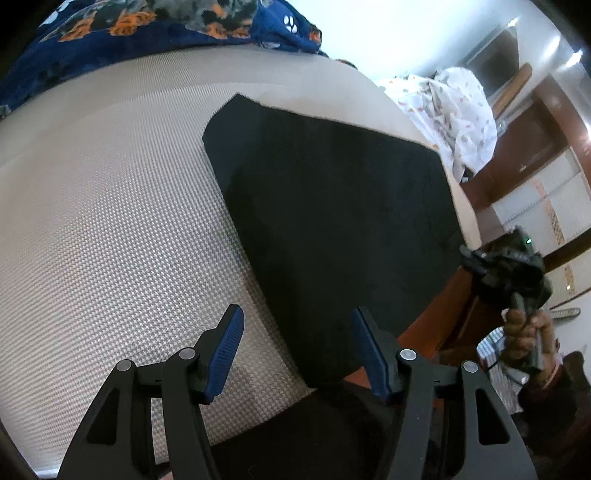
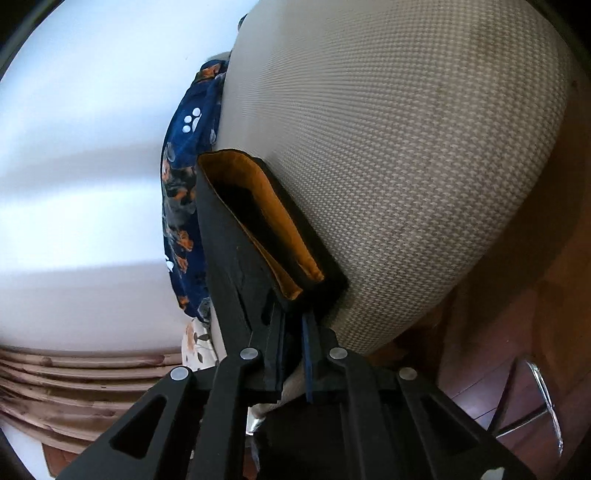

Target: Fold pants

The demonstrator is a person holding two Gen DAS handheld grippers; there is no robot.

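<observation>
The right gripper (image 2: 293, 325) is clamped on the black pants (image 1: 332, 229) at the bed's (image 1: 110, 221) edge; the left gripper (image 1: 297, 349) hovers released over their near corner.

The left claw (image 1: 297, 332) hangs over the near edge of a bed (image 1: 110, 221) covered in beige woven fabric, its blue-padded jaws standing apart with nothing between them. Black pants (image 1: 332, 221) lie folded flat on the bed, their near end just past the right-hand pad. A navy blanket (image 1: 147, 26) with paw prints is bunched along the far edge. At right, a hand (image 1: 524, 332) holds the right claw (image 1: 469, 258) just off the bed's side, beside the pants.
</observation>
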